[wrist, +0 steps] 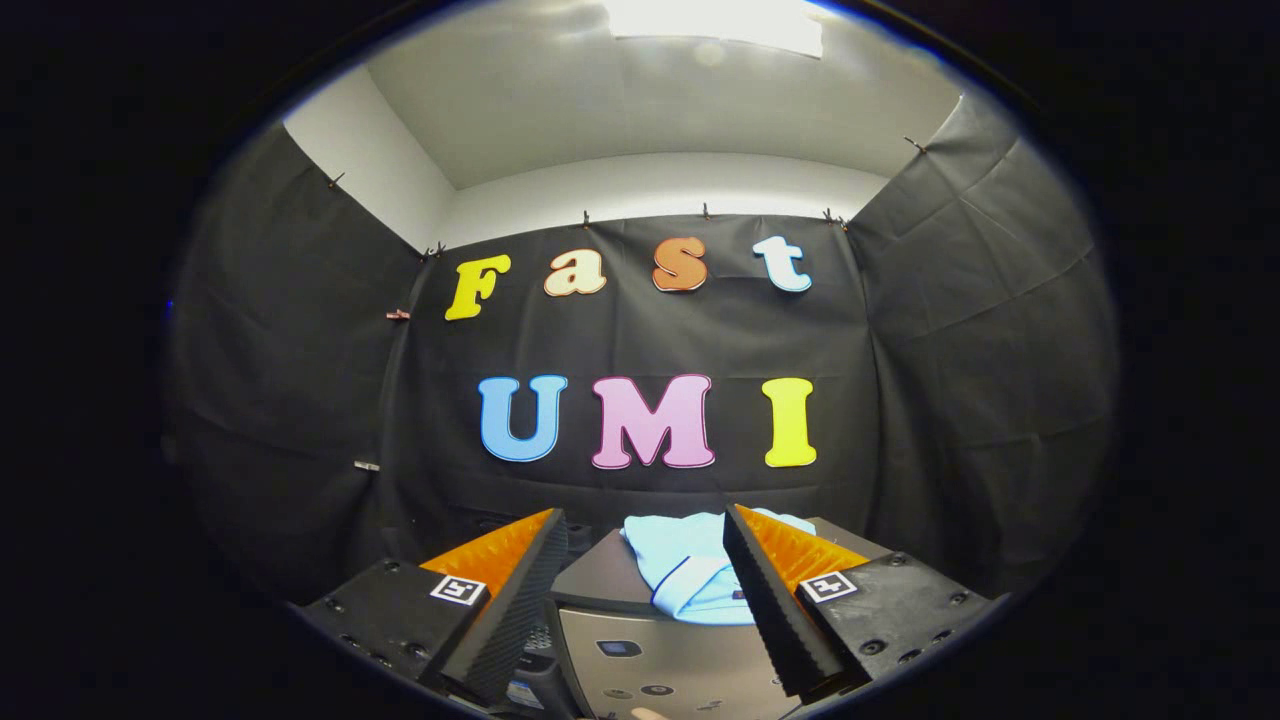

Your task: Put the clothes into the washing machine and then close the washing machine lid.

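Tongs [645, 600] stand spread, gripping nothing. Beyond the fingertips, a light blue garment [690, 575] lies folded on the washing machine [640, 650], apparently on its closed lid. Soft, light fabric: pinch a raised fold.

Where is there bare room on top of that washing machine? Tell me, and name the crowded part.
The washing machine top is bare on the grey strip between the near finger and the light blue shirt. The shirt crowds the rest, lying ahead of and between the open claw fingers, which touch nothing.
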`<action>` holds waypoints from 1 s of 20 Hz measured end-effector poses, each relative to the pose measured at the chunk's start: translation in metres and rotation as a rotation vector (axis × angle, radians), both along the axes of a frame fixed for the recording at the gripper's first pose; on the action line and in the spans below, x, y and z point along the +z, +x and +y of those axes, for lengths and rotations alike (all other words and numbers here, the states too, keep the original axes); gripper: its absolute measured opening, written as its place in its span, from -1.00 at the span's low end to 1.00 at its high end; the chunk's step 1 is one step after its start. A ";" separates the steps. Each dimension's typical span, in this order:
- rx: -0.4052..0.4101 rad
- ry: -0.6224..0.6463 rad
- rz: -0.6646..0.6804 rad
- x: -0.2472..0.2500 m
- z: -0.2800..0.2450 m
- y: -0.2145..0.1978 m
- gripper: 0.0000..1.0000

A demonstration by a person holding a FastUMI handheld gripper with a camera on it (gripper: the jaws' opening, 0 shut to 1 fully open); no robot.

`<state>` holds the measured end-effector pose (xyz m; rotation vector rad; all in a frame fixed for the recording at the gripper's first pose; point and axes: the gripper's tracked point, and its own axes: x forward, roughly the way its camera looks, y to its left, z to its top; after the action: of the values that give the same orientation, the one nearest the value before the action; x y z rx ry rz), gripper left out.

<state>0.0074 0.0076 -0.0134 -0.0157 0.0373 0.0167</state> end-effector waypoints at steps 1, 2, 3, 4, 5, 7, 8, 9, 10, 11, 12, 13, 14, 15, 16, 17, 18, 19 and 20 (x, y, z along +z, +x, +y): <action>-0.005 -0.003 -0.002 0.002 -0.001 0.000 0.96; -0.011 -0.001 -0.004 0.004 -0.002 0.001 0.96; -0.017 0.000 -0.007 0.006 -0.003 0.003 0.96; -0.022 0.000 -0.010 0.007 -0.004 0.003 0.96; -0.026 -0.002 -0.013 0.009 -0.004 0.005 0.96; -0.035 -0.015 -0.014 0.012 -0.005 0.012 0.96; -0.040 -0.023 -0.011 0.013 -0.006 0.017 0.96; -0.044 -0.027 -0.007 0.014 -0.006 0.022 0.95; -0.046 -0.028 -0.005 0.016 -0.006 0.028 0.95; -0.049 -0.027 -0.005 0.018 -0.006 0.035 0.96; -0.053 -0.029 -0.005 0.020 -0.008 0.042 0.96; -0.062 -0.034 -0.003 0.020 -0.011 0.048 0.96; -0.074 -0.041 0.002 0.019 -0.014 0.056 0.96; -0.080 -0.045 0.010 0.018 -0.015 0.065 0.95; -0.081 -0.042 0.022 0.016 -0.015 0.074 0.95; -0.082 -0.035 0.034 0.013 -0.016 0.083 0.95; -0.086 -0.030 0.045 0.011 -0.018 0.093 0.95; -0.094 -0.026 0.057 0.009 -0.022 0.102 0.95; -0.102 -0.024 0.071 0.006 -0.024 0.113 0.96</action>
<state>0.1199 -0.0166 -0.0075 -0.0370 0.1093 -0.0855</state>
